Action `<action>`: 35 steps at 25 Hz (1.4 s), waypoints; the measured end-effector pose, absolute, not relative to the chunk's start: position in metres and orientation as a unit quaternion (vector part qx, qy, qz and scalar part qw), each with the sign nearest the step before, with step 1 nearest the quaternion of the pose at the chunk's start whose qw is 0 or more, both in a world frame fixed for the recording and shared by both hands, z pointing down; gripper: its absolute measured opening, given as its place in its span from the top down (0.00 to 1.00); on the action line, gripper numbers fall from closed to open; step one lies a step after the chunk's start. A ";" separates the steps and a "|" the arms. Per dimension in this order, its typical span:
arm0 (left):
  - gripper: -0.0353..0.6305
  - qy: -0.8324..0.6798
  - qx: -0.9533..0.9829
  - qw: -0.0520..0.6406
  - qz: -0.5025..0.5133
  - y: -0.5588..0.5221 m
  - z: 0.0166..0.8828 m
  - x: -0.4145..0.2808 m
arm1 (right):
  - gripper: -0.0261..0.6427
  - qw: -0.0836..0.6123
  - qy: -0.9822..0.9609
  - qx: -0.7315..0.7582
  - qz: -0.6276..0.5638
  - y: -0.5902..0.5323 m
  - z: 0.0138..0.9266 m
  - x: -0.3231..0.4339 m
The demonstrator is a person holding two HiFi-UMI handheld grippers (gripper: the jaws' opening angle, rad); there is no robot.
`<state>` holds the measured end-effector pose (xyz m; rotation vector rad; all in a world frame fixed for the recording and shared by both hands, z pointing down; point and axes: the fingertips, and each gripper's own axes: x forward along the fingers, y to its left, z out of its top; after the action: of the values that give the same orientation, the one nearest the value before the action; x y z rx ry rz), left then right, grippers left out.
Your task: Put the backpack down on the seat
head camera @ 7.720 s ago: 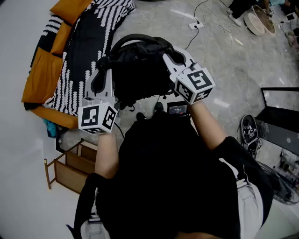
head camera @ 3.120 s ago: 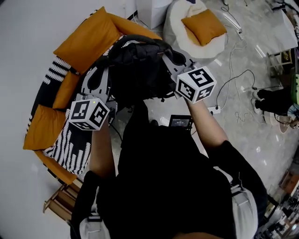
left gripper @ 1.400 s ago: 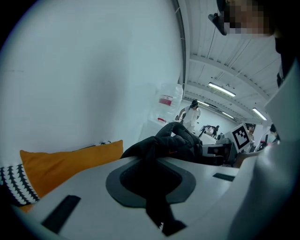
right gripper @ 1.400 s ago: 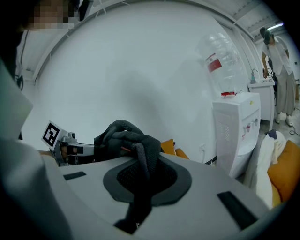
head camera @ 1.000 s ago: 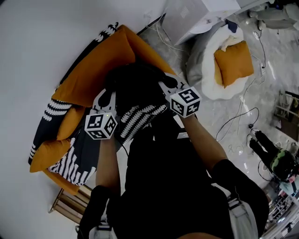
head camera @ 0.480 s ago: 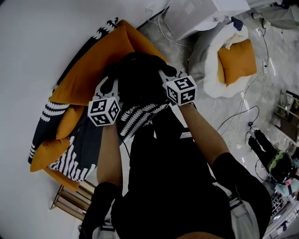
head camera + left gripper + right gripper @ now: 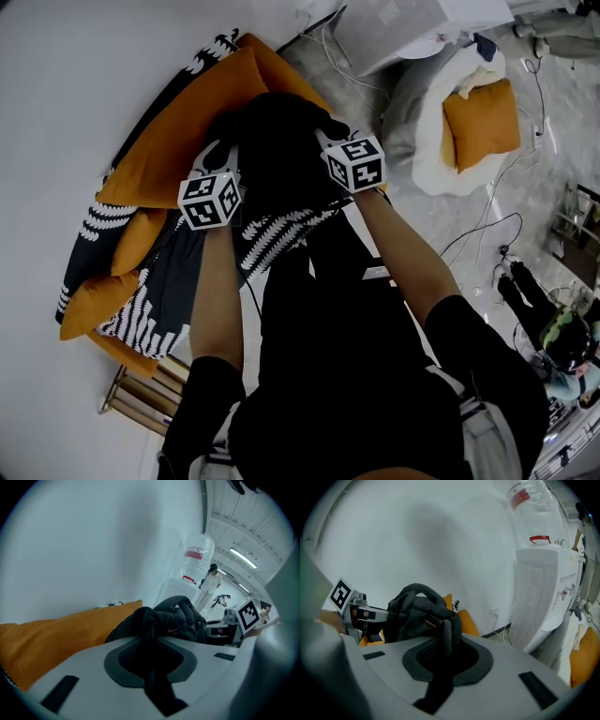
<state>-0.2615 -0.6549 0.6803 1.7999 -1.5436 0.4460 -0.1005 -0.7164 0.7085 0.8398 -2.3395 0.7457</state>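
1. Head view: the black backpack [image 7: 279, 155] hangs between the left gripper [image 7: 221, 142] and the right gripper [image 7: 322, 139]. It is low over the sofa, against the big orange cushion [image 7: 173, 141] and above the black-and-white throw [image 7: 281, 232]. I cannot tell whether its base is already bearing on the seat. If it isn't, letting go now would drop it onto soft, sloping cloth, and it could roll forward off the front edge. The floor is pale stone with loose cables [image 7: 487, 234]. A white beanbag [image 7: 422, 141] sits to the right, and a small wooden table [image 7: 141, 403] stands by the sofa's near end.

2. Left gripper view: the jaws are narrow and just easing apart, with a black strap [image 7: 152, 672] of the backpack running between them. The bulk of the bag sits just beyond, beside the cushion, with a plain white wall [image 7: 93, 541] behind. The risk I see is the strap catching on a jaw as the gripper draws off, which would drag the bag sideways.

3. Right gripper view: these jaws are also narrow and starting to part, with a mesh-backed strap [image 7: 443, 653] threaded through them. A water dispenser [image 7: 543, 588] stands close on the right. If one side lets go before the other, the bag could swing or slump.
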 end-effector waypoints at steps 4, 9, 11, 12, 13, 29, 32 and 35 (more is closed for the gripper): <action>0.85 -0.603 0.690 0.356 0.185 -0.659 0.691 -0.266 | 0.87 0.274 -0.868 0.308 0.278 -0.720 0.720 -0.105; 0.84 -0.606 0.684 0.360 0.188 -0.662 0.698 -0.271 | 0.85 0.275 -0.866 0.307 0.284 -0.723 0.727 -0.108; 0.83 -0.607 0.683 0.360 0.187 -0.662 0.699 -0.272 | 0.85 0.273 -0.866 0.304 0.288 -0.722 0.728 -0.108; 0.83 -0.608 0.682 0.360 0.186 -0.662 0.699 -0.273 | 0.85 0.273 -0.866 0.303 0.291 -0.722 0.728 -0.108; 0.82 -0.610 0.681 0.360 0.184 -0.662 0.700 -0.273 | 0.85 0.272 -0.865 0.302 0.294 -0.721 0.728 -0.108; 0.68 -0.617 0.678 0.352 0.187 -0.632 0.684 -0.283 | 0.72 0.265 -0.854 0.328 0.304 -0.694 0.703 -0.073; 0.68 -0.622 0.681 0.344 0.176 -0.621 0.667 -0.287 | 0.72 0.261 -0.851 0.344 0.298 -0.683 0.690 -0.063; 0.68 -0.629 0.690 0.323 0.152 -0.617 0.640 -0.289 | 0.74 0.244 -0.853 0.365 0.283 -0.680 0.666 -0.055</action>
<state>-0.2894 -0.6170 0.6396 1.8120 -1.6520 0.3980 -0.0546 -0.6804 0.6665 0.9983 -2.3287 0.7739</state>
